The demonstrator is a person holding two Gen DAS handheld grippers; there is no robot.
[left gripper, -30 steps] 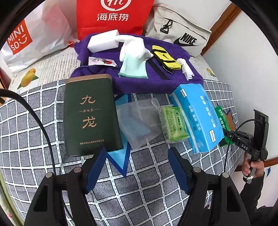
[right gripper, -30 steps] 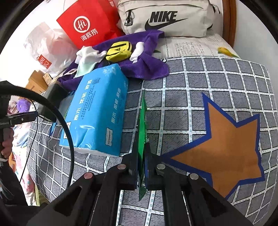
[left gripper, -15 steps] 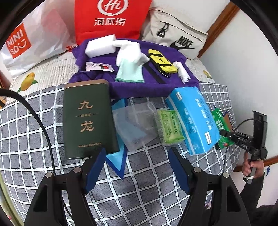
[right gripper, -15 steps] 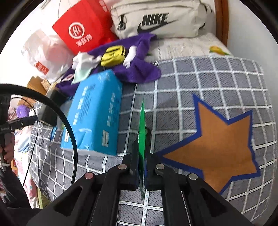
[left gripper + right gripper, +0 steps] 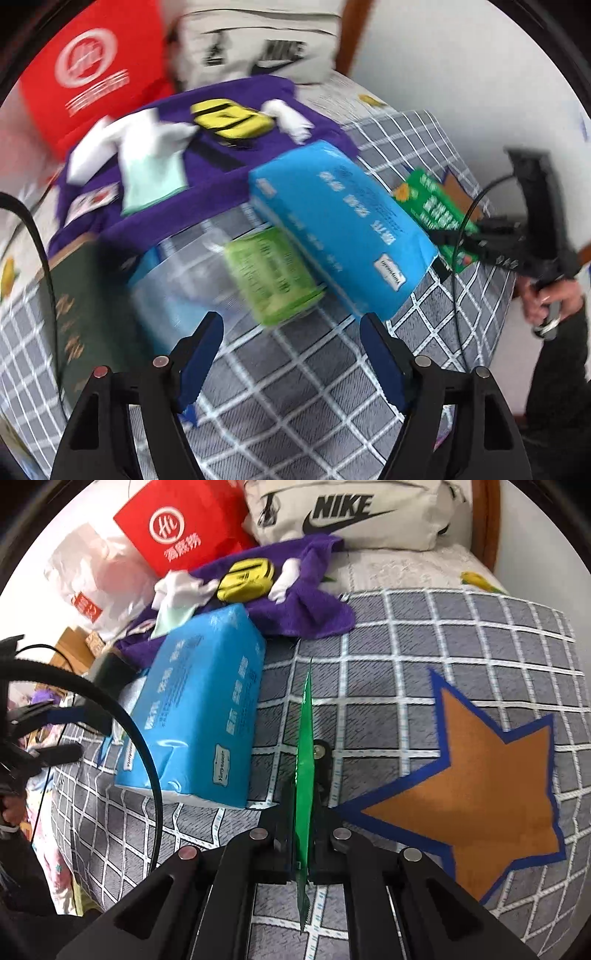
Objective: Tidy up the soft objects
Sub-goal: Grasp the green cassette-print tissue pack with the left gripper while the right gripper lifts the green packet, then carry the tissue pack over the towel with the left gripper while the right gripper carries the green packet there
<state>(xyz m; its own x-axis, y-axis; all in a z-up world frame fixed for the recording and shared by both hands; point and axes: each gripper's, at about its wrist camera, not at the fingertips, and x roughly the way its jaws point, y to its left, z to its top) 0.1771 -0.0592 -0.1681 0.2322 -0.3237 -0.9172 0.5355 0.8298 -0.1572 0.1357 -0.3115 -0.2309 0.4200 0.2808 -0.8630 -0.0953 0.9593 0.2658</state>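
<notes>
My right gripper (image 5: 303, 771) is shut on a flat green packet (image 5: 305, 738), held edge-on just above the checked bed cover; it also shows in the left wrist view (image 5: 432, 206), beside the blue tissue pack (image 5: 340, 225). My left gripper (image 5: 291, 347) is open and empty, in front of a small green tissue pack (image 5: 273, 277) and a clear plastic bag (image 5: 177, 284). On the purple towel (image 5: 214, 177) lie a white glove (image 5: 151, 147), a yellow pouch (image 5: 229, 118) and a white sponge (image 5: 88, 155).
A dark green box (image 5: 88, 314) lies at the left. A red bag (image 5: 181, 528), a white Nike bag (image 5: 354, 509) and a white plastic bag (image 5: 96, 576) stand at the back. An orange star (image 5: 480, 790) marks the cover to the right.
The left gripper has swung right and closer to the tissue packs; its view is blurred. The right gripper holds the green packet, slightly shifted.
</notes>
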